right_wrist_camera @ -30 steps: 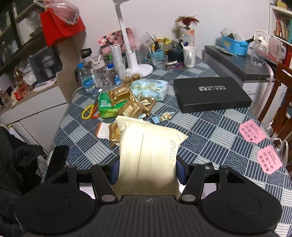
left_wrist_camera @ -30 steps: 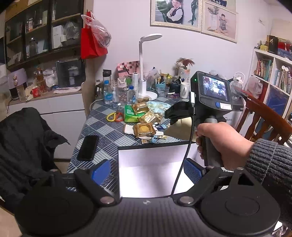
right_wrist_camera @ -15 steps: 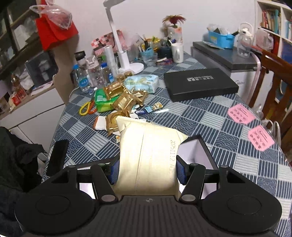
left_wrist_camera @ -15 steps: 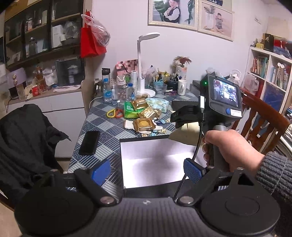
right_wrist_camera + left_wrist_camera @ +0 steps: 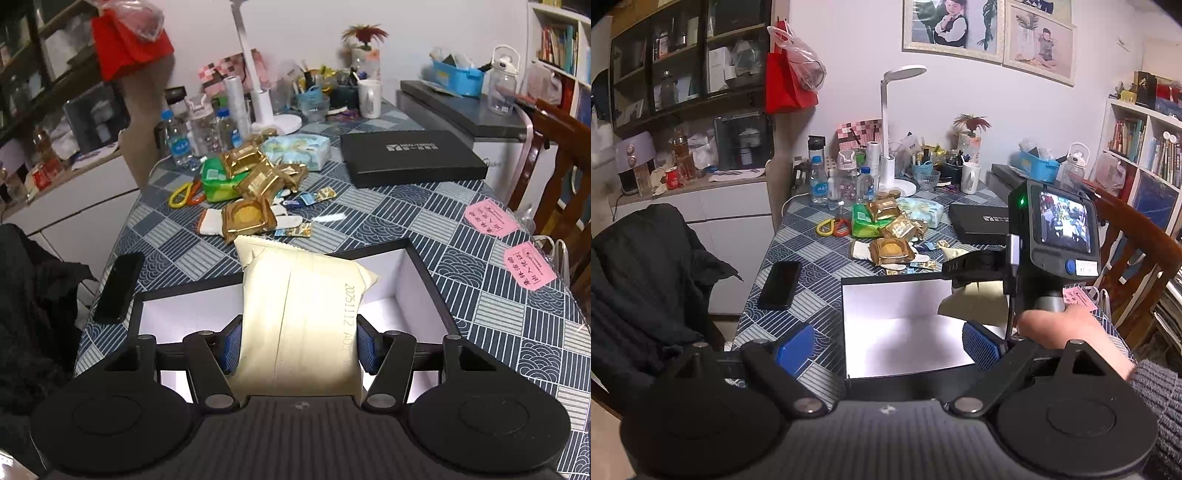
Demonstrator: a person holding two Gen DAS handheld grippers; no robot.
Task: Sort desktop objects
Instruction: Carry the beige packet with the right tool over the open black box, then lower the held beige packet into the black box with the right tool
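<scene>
My right gripper (image 5: 300, 347) is shut on a cream foil packet (image 5: 299, 302) with a printed date code. It holds the packet upright over an open black box (image 5: 432, 284) with a white inside. In the left wrist view the same packet (image 5: 971, 302) hangs over the right part of the box (image 5: 886, 299), under the hand (image 5: 1063, 325) carrying that gripper. My left gripper (image 5: 886, 345) is open and holds nothing, at the near edge of the box. Behind the box lies a pile of gold snack packets (image 5: 255, 181) and small sweets.
A black phone (image 5: 120, 288) lies left of the box. The box's black lid (image 5: 413, 158) rests at the back right, with two pink notes (image 5: 487, 218) in front of it. Bottles, a lamp and cups crowd the far edge. A wooden chair (image 5: 1137, 229) stands at the right.
My right gripper has drawn back toward the near edge and sunk a little with the packet, so the open box now lies under it. The left gripper has stayed put.
</scene>
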